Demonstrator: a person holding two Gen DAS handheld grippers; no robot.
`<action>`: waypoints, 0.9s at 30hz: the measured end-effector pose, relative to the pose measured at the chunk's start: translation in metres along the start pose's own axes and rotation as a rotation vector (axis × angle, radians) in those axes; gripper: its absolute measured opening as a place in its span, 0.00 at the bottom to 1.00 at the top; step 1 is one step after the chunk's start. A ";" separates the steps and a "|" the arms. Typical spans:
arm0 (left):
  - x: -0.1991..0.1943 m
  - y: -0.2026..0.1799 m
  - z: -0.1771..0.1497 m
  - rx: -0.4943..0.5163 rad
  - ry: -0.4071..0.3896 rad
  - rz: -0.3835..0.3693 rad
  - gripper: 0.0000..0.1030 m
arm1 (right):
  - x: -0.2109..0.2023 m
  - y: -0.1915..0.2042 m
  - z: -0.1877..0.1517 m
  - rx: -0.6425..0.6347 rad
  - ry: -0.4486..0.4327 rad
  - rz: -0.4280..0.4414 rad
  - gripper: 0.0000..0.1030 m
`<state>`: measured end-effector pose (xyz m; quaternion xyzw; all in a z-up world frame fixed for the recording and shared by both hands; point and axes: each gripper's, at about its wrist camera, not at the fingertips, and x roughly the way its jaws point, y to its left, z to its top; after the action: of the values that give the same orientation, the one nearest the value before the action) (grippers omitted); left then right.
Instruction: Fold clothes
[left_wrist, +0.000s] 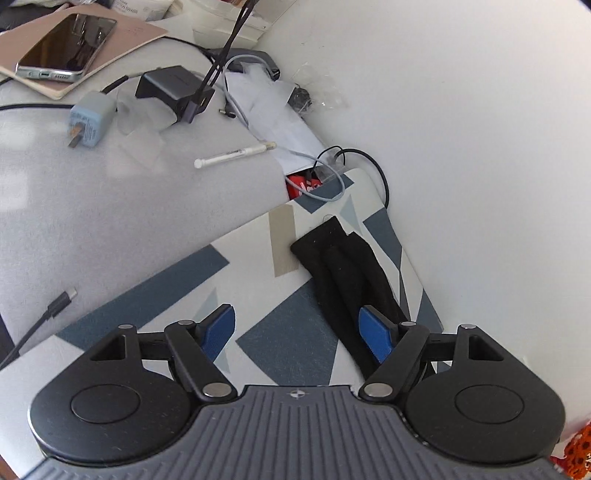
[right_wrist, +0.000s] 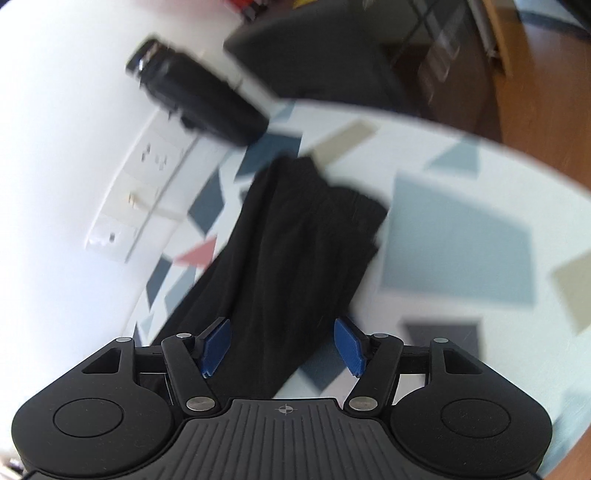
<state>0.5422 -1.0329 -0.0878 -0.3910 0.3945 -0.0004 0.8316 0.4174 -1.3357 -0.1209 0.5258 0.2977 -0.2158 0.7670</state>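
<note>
In the left wrist view the jaws of the left gripper (left_wrist: 301, 334) stand spread wide, with nothing between the blue pads. The black garment (left_wrist: 347, 280), a long narrow piece that may be socks or a bunched sleeve, lies on the patterned mat (left_wrist: 166, 295); it runs from ahead of the jaws back under the right-hand pad, touching or just below it, I cannot tell which. Well ahead and to the left of the jaws, on the grey counter (left_wrist: 92, 206), sit a phone (left_wrist: 66, 46) on a notebook, a pale blue plug adapter (left_wrist: 88, 123), a black charger (left_wrist: 173, 90) and a white pen (left_wrist: 236, 155) whose print is too small to read. A red packet (left_wrist: 304, 184) shows white lettering, not legible.

In the right wrist view, which is blurred, the right gripper (right_wrist: 282, 345) is likewise spread and empty, with the black garment directly between and ahead of the jaws. A black bottle-like object (right_wrist: 199, 99) lies far ahead, left. No writing is readable here.

My judgement: this is the approach before a grasp. Next, each gripper should likely settle over an end of the garment, close on the fabric, then lift and bring one end over the other.
</note>
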 end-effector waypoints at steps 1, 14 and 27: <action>0.000 0.000 -0.003 -0.001 0.008 -0.002 0.73 | 0.015 0.008 -0.010 -0.016 0.038 0.007 0.57; -0.009 -0.016 -0.058 0.107 0.091 -0.006 0.76 | 0.076 0.049 -0.040 -0.022 0.146 0.031 0.05; 0.009 -0.002 -0.102 0.040 0.169 -0.075 0.76 | -0.029 -0.016 -0.006 -0.210 0.007 -0.255 0.06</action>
<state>0.4823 -1.1034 -0.1311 -0.3873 0.4482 -0.0723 0.8024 0.3844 -1.3353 -0.1139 0.4015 0.3857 -0.2772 0.7831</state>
